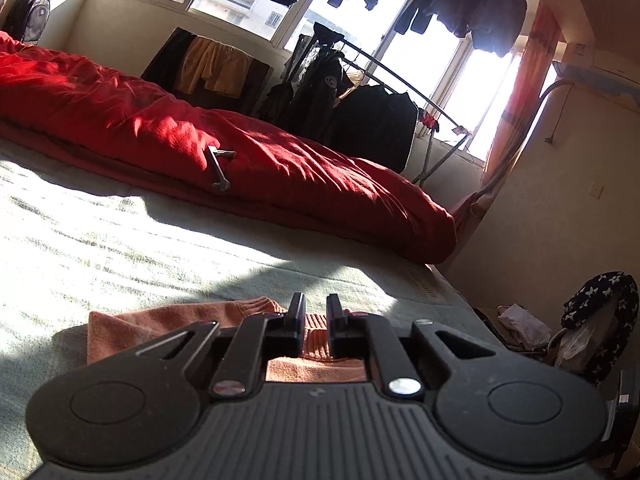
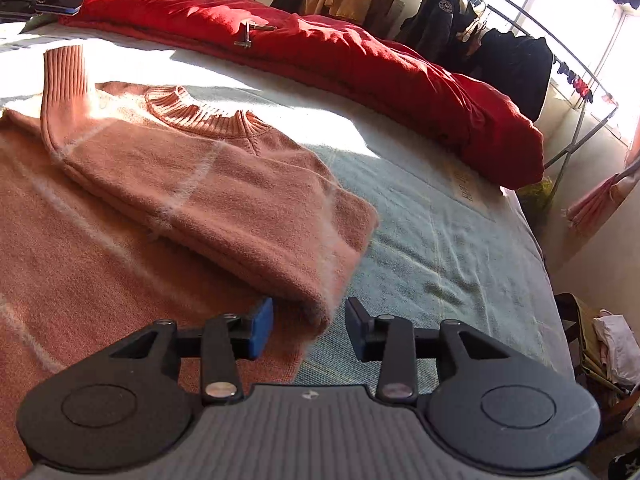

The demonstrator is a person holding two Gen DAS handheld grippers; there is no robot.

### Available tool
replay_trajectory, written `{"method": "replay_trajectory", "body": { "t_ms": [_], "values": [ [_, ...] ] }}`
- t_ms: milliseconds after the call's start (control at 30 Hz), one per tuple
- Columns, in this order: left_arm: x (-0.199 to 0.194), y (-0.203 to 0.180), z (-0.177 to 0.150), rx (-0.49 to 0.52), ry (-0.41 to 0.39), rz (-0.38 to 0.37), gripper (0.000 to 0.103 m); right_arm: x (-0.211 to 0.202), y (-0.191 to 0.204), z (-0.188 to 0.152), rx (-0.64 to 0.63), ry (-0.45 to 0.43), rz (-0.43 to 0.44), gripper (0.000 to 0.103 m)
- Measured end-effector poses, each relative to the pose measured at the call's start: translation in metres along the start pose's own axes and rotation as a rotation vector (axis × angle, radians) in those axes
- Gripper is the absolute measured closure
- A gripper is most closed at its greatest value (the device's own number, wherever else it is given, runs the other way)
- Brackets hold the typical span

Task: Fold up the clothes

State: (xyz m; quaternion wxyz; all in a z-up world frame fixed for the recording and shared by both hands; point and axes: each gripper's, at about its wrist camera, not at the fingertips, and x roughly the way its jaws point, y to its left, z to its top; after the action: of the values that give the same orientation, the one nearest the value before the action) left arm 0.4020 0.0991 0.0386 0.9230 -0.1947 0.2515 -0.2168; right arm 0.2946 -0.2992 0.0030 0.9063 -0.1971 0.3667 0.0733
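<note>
Pink sweater (image 2: pixel 168 184) flat on bed (image 2: pixel 440 240), collar toward red quilt (image 2: pixel 360 64). One sleeve already folded across chest, cuff sticking up. Right tool (image 2: pixel 308 330) released, jaws apart at folded shoulder edge, gripping nothing. Left tool (image 1: pixel 316 324) clenched on ribbed sweater edge. Judged early-mid: other sleeve, body folds left.
</note>
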Motion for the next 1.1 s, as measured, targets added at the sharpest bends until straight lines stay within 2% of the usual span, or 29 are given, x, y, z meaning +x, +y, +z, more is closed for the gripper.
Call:
{"method": "replay_trajectory", "body": {
  "t_ms": [133,200,233,300,367,433,567,667,700,800,867,933,967,1033,1100],
  "values": [
    [0.019,0.028,-0.021,-0.115,0.112,0.073,0.093,-0.003,0.000,0.000,0.017,-0.005,0.017,0.057],
    [0.024,0.039,-0.027,-0.150,0.142,0.100,0.091,-0.004,0.001,0.001,0.023,-0.012,0.018,0.055],
    [0.028,0.044,-0.027,-0.148,0.158,0.106,0.088,-0.005,0.001,0.001,0.025,-0.015,0.018,0.054],
    [0.034,0.050,-0.029,-0.143,0.186,0.120,0.069,-0.006,0.000,0.002,0.030,-0.024,0.015,0.051],
    [0.041,0.048,-0.028,-0.091,0.210,0.146,0.060,-0.007,-0.001,0.003,0.036,-0.033,0.013,0.051],
    [0.048,0.045,-0.026,-0.038,0.234,0.173,0.059,-0.008,-0.002,0.004,0.048,-0.041,0.016,0.051],
    [0.063,0.021,-0.023,0.212,0.315,0.098,0.058,-0.009,-0.004,0.005,0.069,-0.047,0.021,0.051],
    [0.087,0.010,-0.028,0.343,0.439,0.047,0.058,-0.009,-0.006,0.005,0.081,-0.049,0.027,0.051],
    [0.091,0.011,-0.029,0.349,0.456,0.041,0.058,-0.008,-0.006,0.005,0.086,-0.050,0.028,0.051],
    [0.095,0.011,-0.029,0.361,0.495,0.026,0.060,-0.009,-0.006,0.004,0.097,-0.052,0.031,0.051],
    [0.091,0.001,-0.032,0.443,0.525,0.019,0.063,-0.010,-0.006,0.003,0.096,-0.054,0.033,0.051],
    [0.088,-0.008,-0.035,0.510,0.539,0.004,0.080,-0.011,-0.005,0.002,0.096,-0.054,0.036,0.051],
    [0.085,-0.012,-0.035,0.534,0.529,0.009,0.091,-0.010,-0.006,0.002,0.099,-0.055,0.037,0.051],
    [0.082,-0.021,-0.035,0.579,0.508,0.022,0.093,-0.009,-0.007,0.002,0.107,-0.059,0.037,0.051],
    [0.077,-0.027,-0.029,0.579,0.463,0.030,0.094,-0.008,-0.008,0.003,0.117,-0.063,0.038,0.051]
  ]
}}
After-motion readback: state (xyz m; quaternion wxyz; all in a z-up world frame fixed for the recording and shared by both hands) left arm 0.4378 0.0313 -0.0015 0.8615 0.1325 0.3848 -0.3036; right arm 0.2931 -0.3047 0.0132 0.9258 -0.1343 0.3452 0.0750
